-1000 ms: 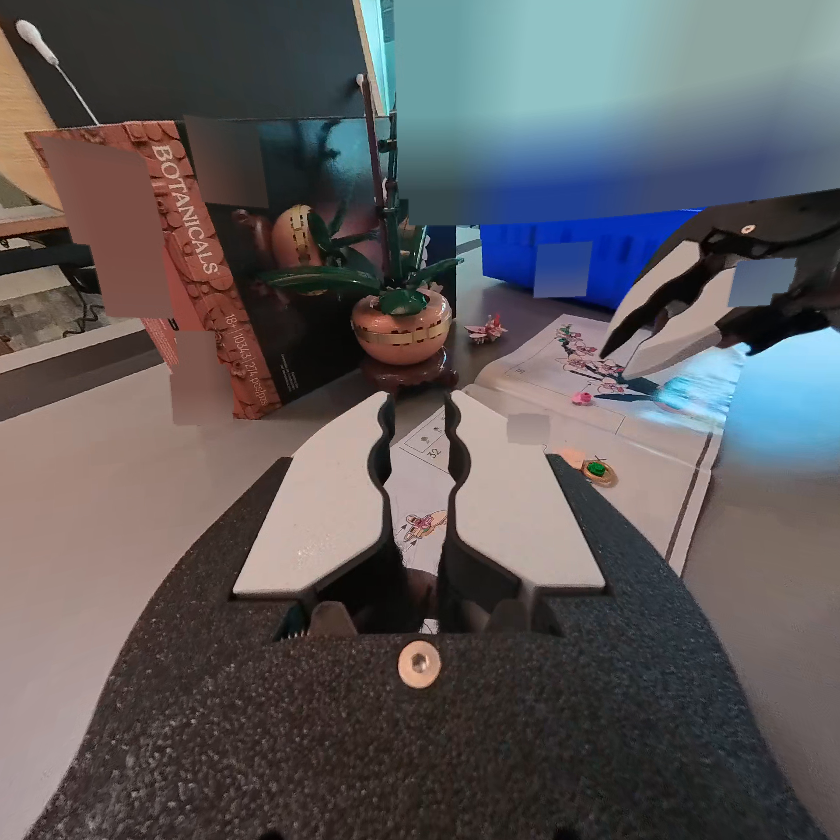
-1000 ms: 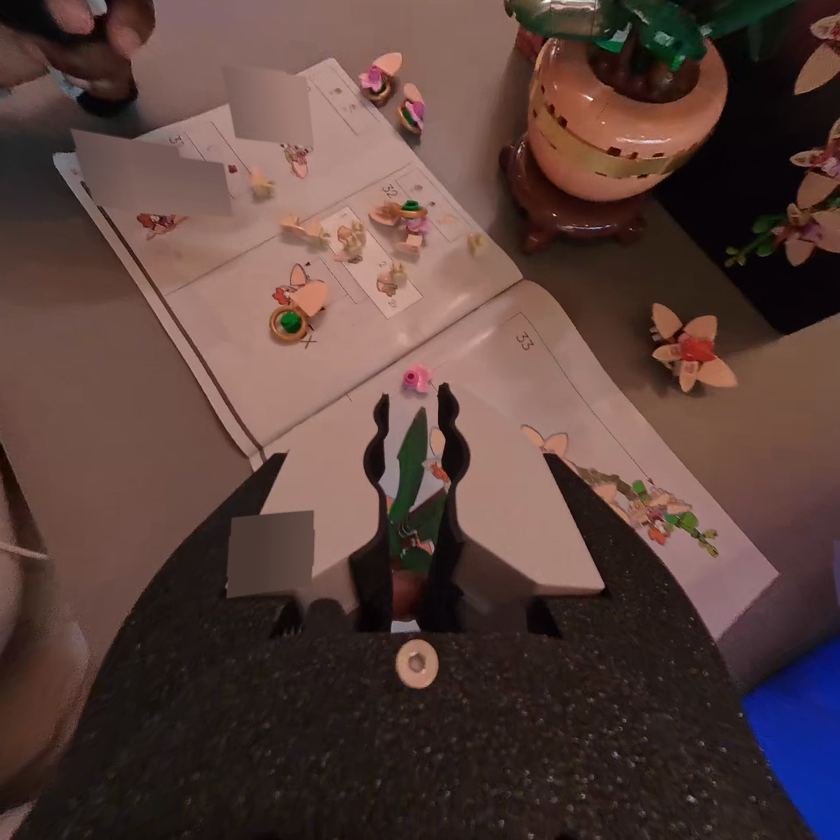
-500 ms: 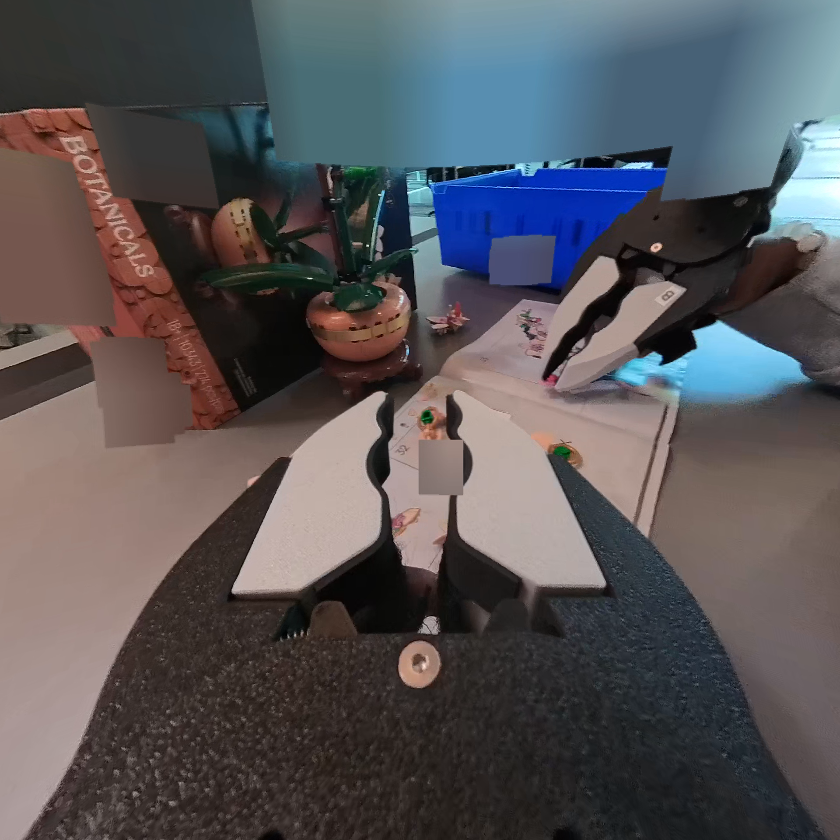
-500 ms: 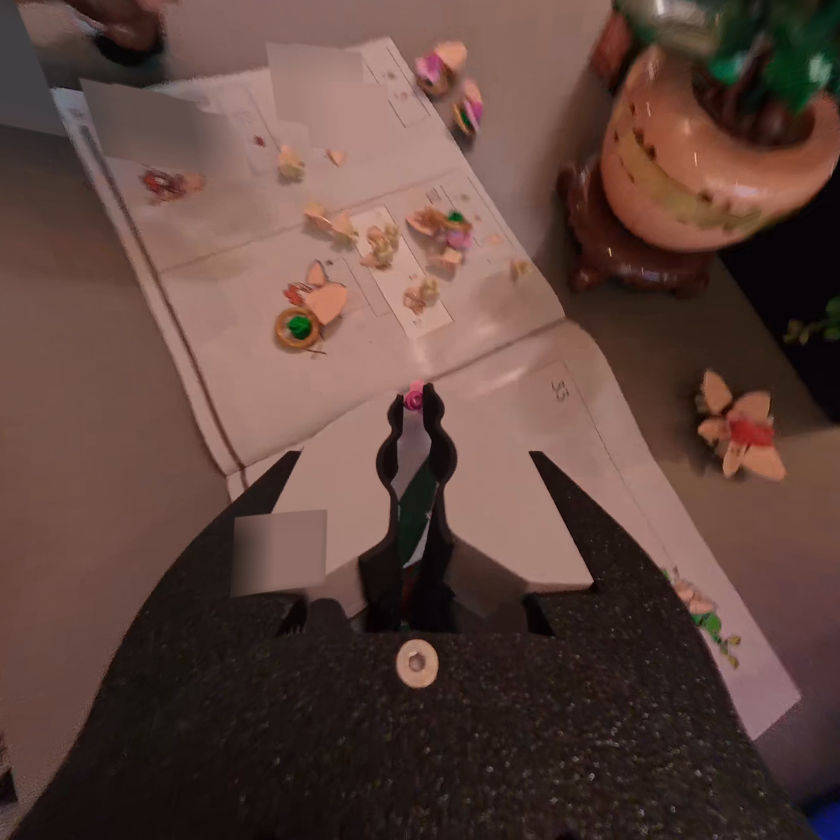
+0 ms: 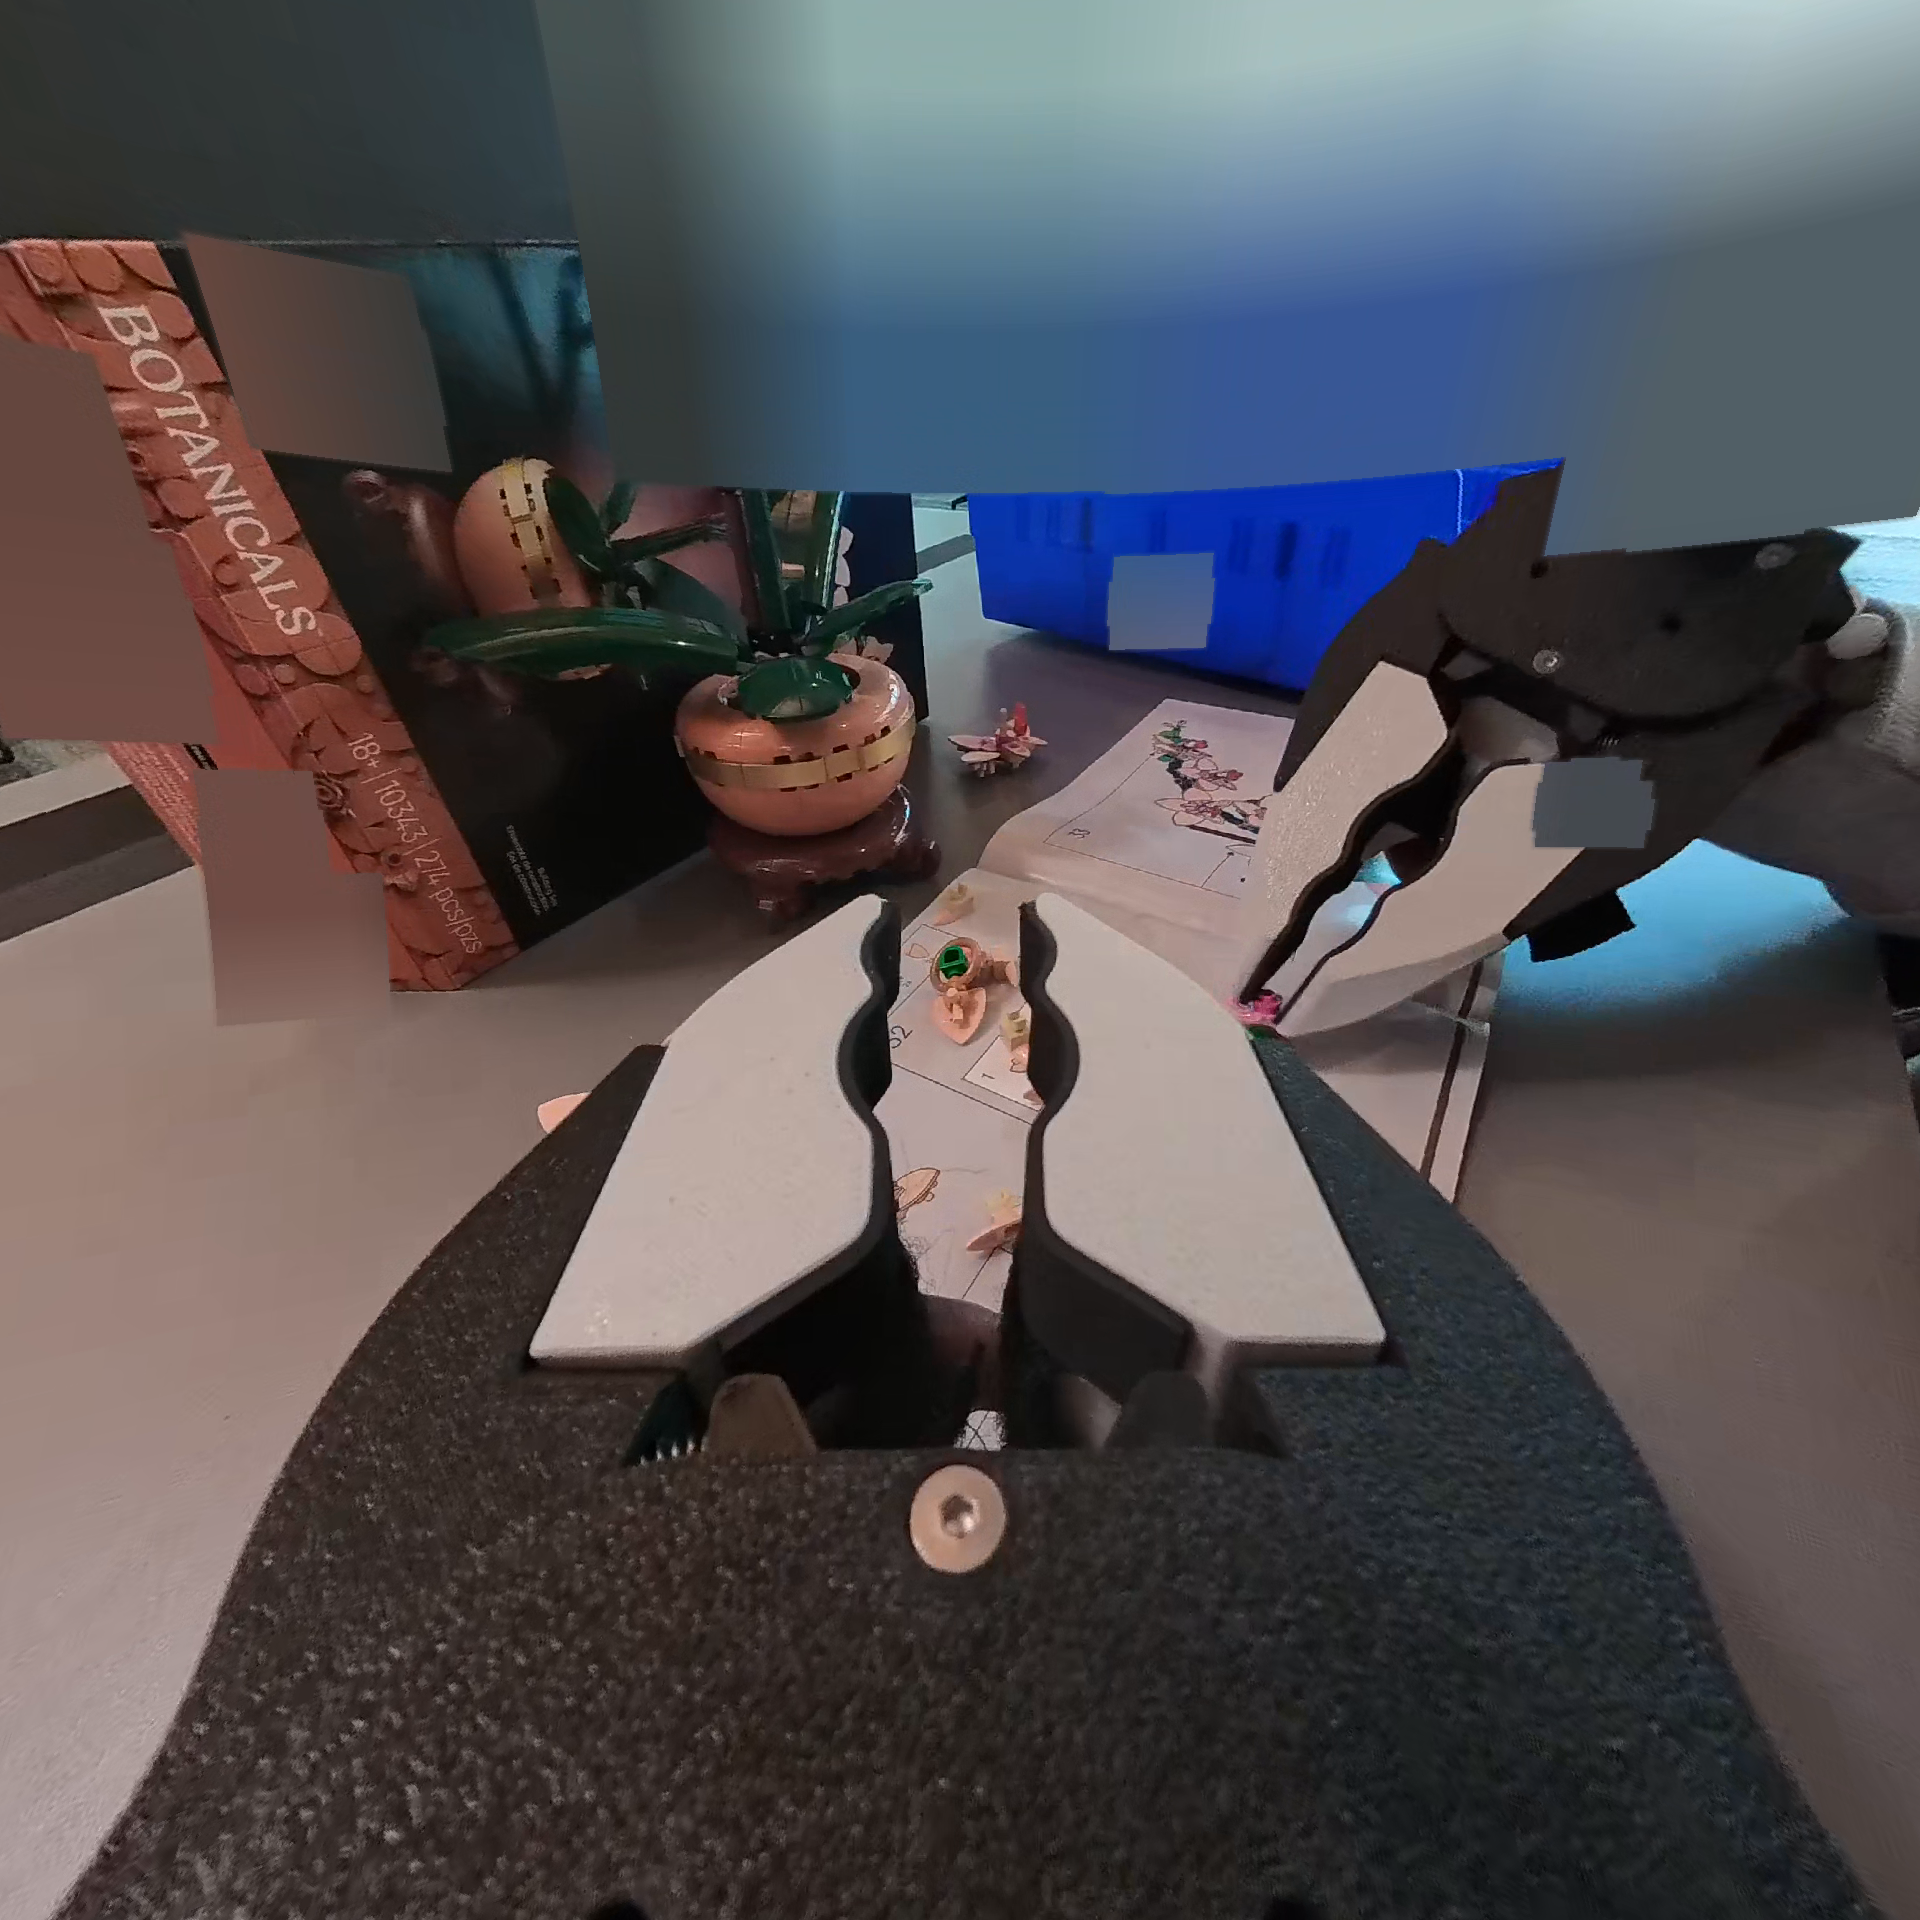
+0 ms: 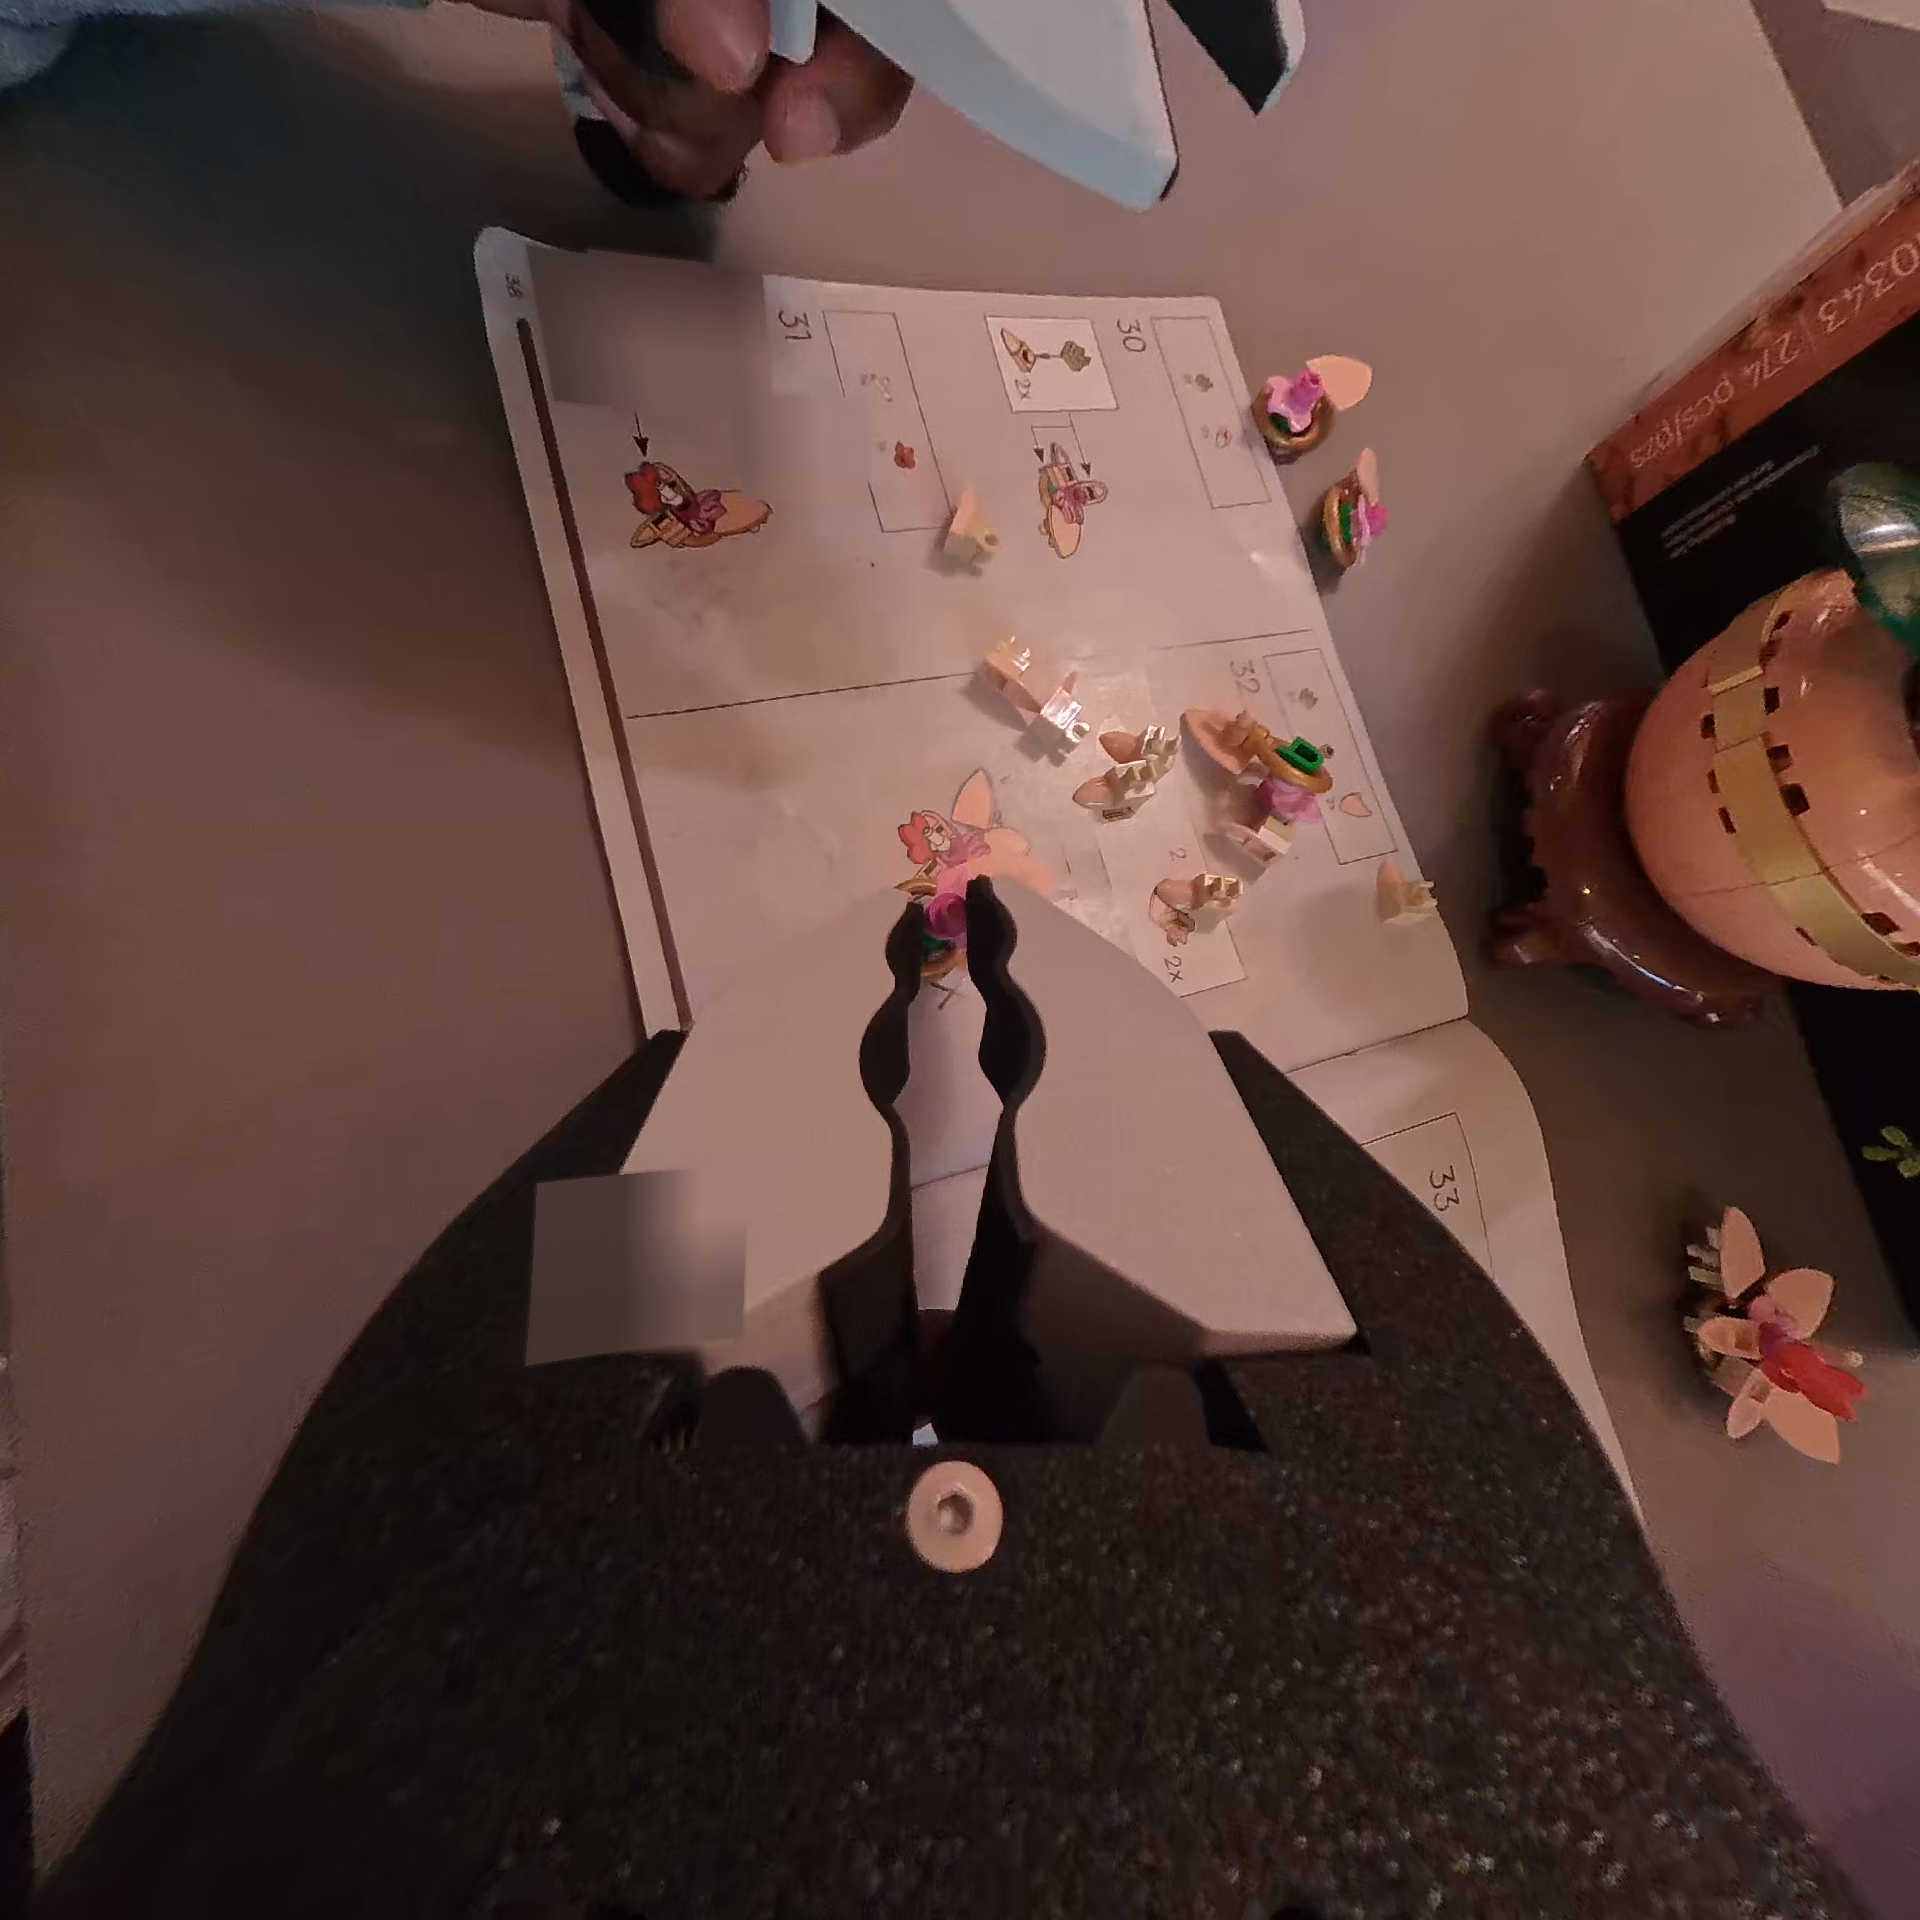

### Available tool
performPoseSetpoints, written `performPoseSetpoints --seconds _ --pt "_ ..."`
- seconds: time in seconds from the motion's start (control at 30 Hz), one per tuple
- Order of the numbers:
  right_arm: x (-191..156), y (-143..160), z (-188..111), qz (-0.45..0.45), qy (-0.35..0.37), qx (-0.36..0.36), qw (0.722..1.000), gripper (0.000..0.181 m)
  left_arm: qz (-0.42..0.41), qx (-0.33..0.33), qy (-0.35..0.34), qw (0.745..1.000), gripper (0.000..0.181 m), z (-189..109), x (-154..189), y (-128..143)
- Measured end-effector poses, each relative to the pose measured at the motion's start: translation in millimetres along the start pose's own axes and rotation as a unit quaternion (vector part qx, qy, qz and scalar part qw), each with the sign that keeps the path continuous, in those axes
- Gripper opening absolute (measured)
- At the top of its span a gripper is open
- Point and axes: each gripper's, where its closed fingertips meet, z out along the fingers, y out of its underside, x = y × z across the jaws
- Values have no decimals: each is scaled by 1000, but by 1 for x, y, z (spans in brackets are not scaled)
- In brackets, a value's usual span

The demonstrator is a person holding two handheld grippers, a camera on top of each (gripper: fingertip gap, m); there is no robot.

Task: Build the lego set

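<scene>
Your grey bench (image 5: 260, 1195) carries a printed set box (image 5: 436, 727) upright toward its far-left corner; lettering and numbers run along its edge. Just in front stands the potted plant model (image 5: 800, 769). The open instruction booklet (image 6: 779, 644), with numbered steps, holds loose petal pieces (image 6: 1127, 774). Your left gripper (image 5: 956, 920) hovers slightly parted, empty. Your right gripper (image 6: 943, 896) pinches a small pink flower piece (image 6: 948, 906) near the booklet's left edge.
</scene>
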Motion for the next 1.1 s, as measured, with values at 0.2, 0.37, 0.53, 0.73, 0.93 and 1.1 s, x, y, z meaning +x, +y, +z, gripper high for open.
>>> performPoseSetpoints --seconds 0.2,0.37,0.53,0.73,0.93,1.1 --pt "-1 2 4 -21 16 -28 999 8 1 -1 -1 1000 21 0 0 0" --pt "-2 4 5 -32 25 -37 998 8 3 -1 -2 1000 22 0 0 0" --pt "-2 3 5 -37 28 -33 998 8 4 -2 -3 1000 22 0 0 1" --pt "-2 3 5 -37 27 -29 999 9 5 -3 -3 1000 22 1 0 1" --pt "-2 3 5 -27 19 -26 999 11 4 -2 -3 1000 21 0 0 1" --pt "-2 3 4 -24 15 -25 999 11 4 -2 -4 1000 21 0 -1 1"
